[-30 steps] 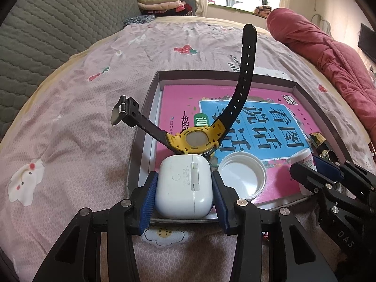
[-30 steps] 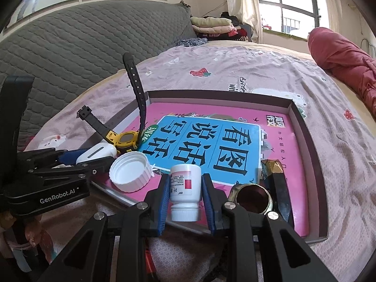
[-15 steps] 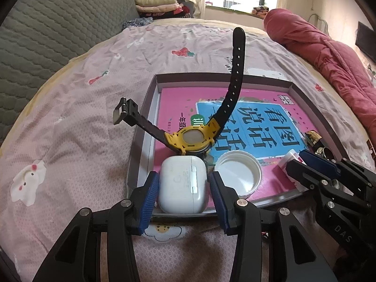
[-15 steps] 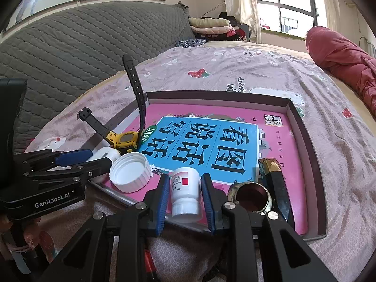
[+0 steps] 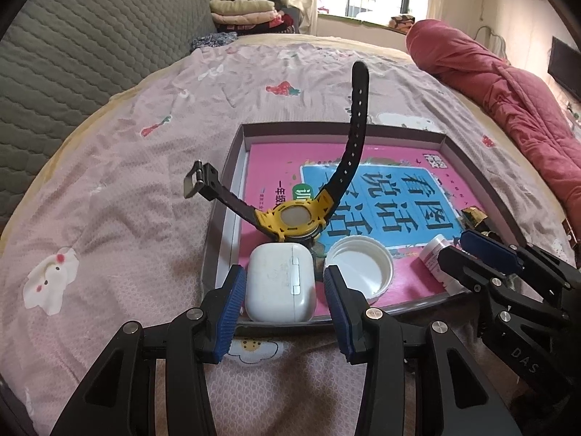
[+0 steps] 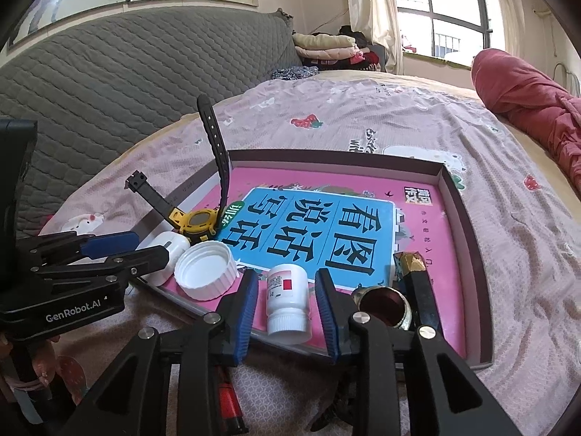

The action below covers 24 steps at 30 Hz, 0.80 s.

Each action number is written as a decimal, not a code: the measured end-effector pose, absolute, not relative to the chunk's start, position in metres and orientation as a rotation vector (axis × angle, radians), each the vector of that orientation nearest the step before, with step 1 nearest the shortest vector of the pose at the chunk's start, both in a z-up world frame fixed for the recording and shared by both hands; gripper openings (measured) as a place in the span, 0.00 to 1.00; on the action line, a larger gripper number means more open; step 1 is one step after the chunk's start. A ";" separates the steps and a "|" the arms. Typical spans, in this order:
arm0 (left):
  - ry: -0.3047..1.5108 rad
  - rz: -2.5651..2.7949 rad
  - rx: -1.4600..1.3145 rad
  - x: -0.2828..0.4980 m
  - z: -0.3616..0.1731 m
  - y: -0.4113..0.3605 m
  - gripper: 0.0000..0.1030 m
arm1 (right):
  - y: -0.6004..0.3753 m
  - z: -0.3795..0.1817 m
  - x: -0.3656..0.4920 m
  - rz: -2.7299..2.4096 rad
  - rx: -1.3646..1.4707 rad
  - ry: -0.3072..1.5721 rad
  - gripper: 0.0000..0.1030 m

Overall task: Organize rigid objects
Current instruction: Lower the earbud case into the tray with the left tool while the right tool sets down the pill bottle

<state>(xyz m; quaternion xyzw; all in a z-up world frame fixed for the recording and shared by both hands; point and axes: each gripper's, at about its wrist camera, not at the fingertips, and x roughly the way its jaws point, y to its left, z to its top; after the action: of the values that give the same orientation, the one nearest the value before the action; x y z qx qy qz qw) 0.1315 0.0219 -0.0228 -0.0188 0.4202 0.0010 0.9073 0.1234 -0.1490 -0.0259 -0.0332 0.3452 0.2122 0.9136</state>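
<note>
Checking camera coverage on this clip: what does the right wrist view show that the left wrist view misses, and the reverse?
Only the right wrist view: the brass ring, the whole dark gold-tipped bar and the small white bottle lying free between the open right tongs.

Only the left wrist view: the full earbud case between the open left tongs.

Both: tray, pink book, yellow watch, white cap.

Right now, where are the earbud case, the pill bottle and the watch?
earbud case [image 5: 279, 281]: left wrist view, middle of its white lid side.
pill bottle [image 6: 287, 299]: right wrist view, white body just below the label.
watch [image 5: 292, 216]: left wrist view, grey face inside the yellow bezel.
</note>
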 end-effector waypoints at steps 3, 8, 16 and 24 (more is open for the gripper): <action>0.857 -0.002 -0.040 0.130 -0.017 0.021 0.45 | -0.152 -0.022 0.122 0.430 -0.065 0.698 0.33; 0.853 -0.002 -0.043 0.126 -0.011 0.021 0.46 | -0.155 -0.016 0.118 0.421 -0.065 0.674 0.35; 0.845 0.006 -0.046 0.118 -0.001 0.020 0.47 | -0.159 -0.006 0.108 0.407 -0.088 0.649 0.40; 0.839 0.003 -0.046 0.111 0.007 0.018 0.55 | -0.164 0.004 0.099 0.391 -0.095 0.629 0.42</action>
<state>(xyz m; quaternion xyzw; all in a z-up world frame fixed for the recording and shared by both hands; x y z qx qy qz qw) 0.1106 0.0179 0.0072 -0.0224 0.4073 0.0013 0.9130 0.0992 -0.1640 0.0035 -0.0463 0.3072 0.1910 0.9311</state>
